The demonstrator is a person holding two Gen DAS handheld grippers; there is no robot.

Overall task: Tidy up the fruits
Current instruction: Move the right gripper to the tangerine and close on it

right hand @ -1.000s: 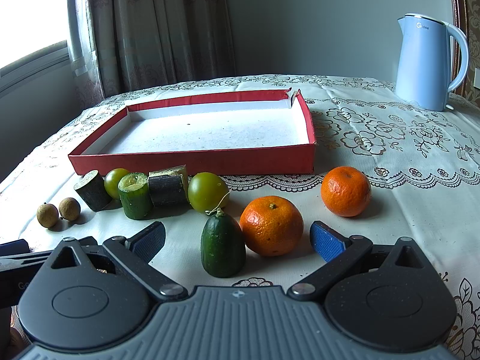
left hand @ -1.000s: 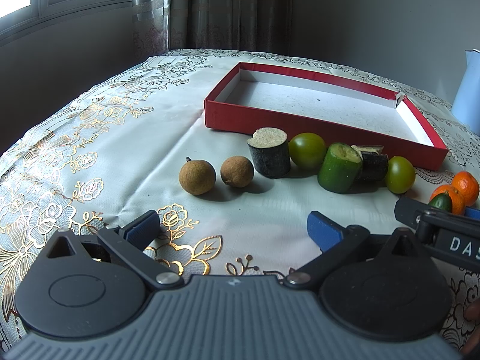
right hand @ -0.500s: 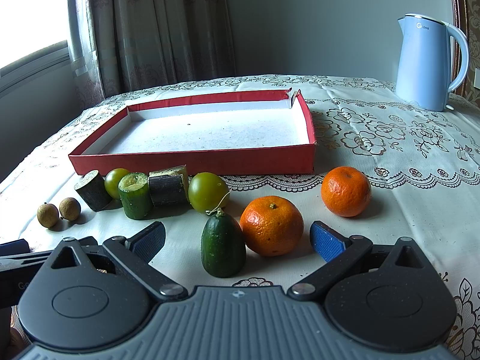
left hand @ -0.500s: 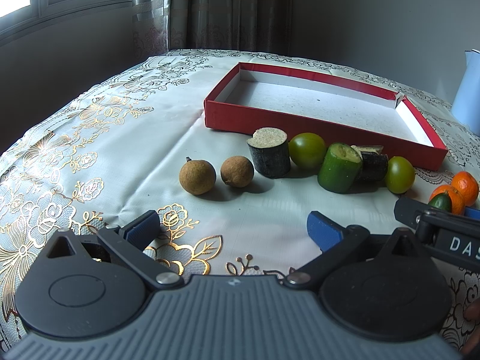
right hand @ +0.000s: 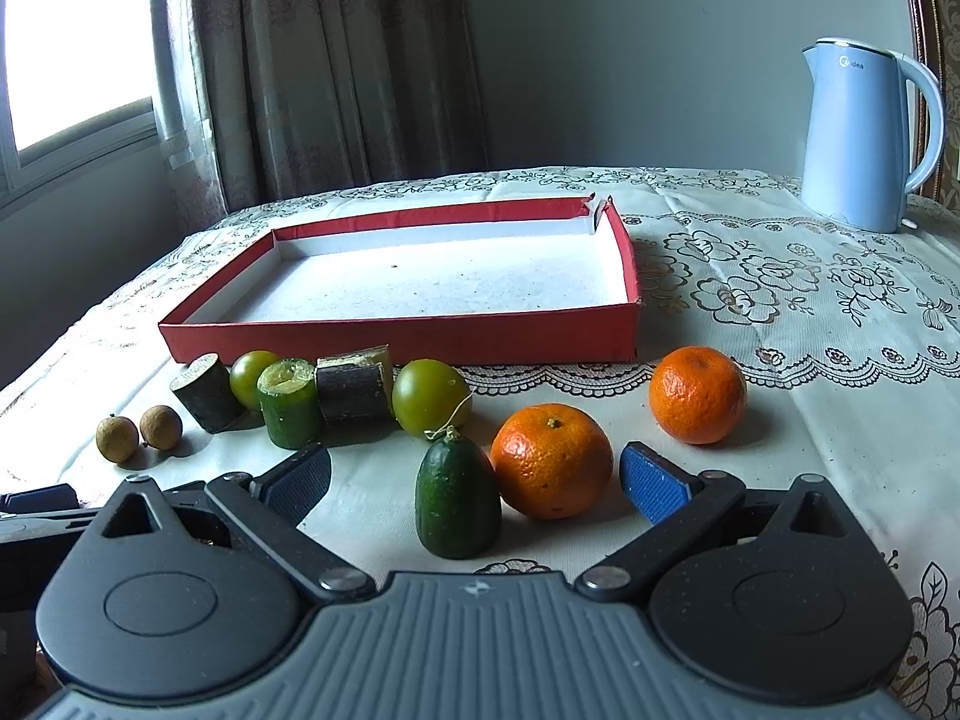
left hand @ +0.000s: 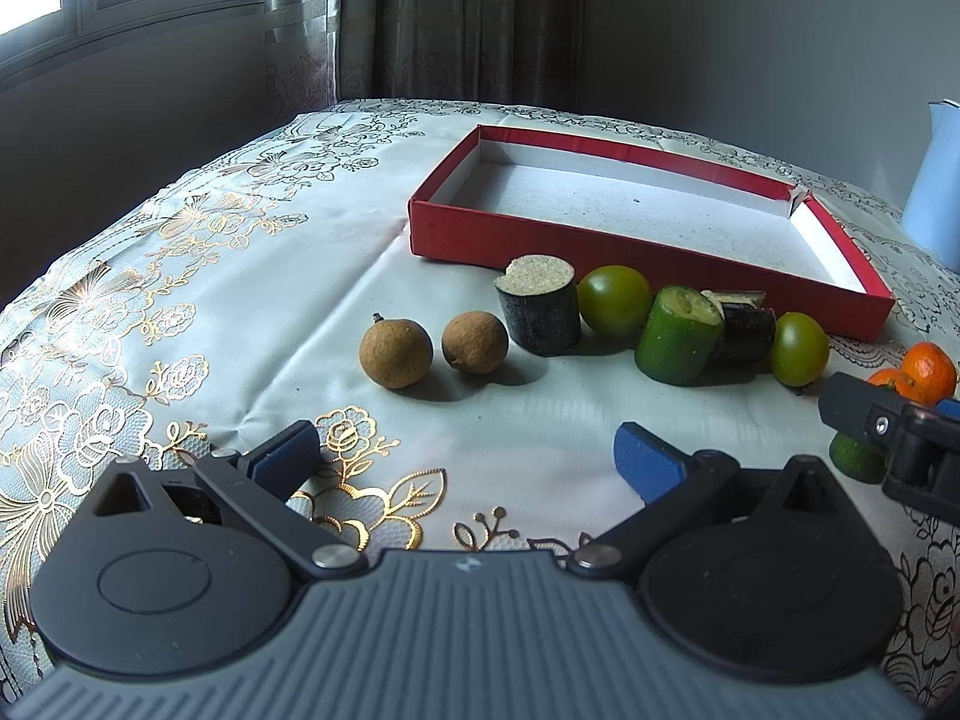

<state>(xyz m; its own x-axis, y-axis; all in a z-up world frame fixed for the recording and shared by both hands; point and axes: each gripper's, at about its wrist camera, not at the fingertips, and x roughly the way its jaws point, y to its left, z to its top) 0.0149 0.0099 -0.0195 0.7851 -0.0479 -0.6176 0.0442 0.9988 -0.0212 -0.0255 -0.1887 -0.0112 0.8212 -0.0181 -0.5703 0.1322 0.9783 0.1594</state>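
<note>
An empty red tray [left hand: 600, 246] [right hand: 396, 339] lies on the table. In front of it runs a row: two brown longans [left hand: 396, 353] [right hand: 115, 438], a dark cane piece [left hand: 543, 312], green round fruits [left hand: 615, 302] [right hand: 431, 397], a cut cucumber piece [left hand: 678, 336] [right hand: 289, 402]. A cucumber end [right hand: 457, 498] and two oranges [right hand: 551, 461] [right hand: 697, 394] lie by my right gripper [right hand: 474, 477], which is open and empty, straddling the cucumber end and near orange. My left gripper [left hand: 465, 456] is open and empty, short of the longans.
A light blue kettle [right hand: 858, 138] stands at the back right. The floral tablecloth [left hand: 150, 312] drops off at the left edge. Curtains and a window lie behind. The right gripper's side [left hand: 900, 438] shows at the right of the left wrist view.
</note>
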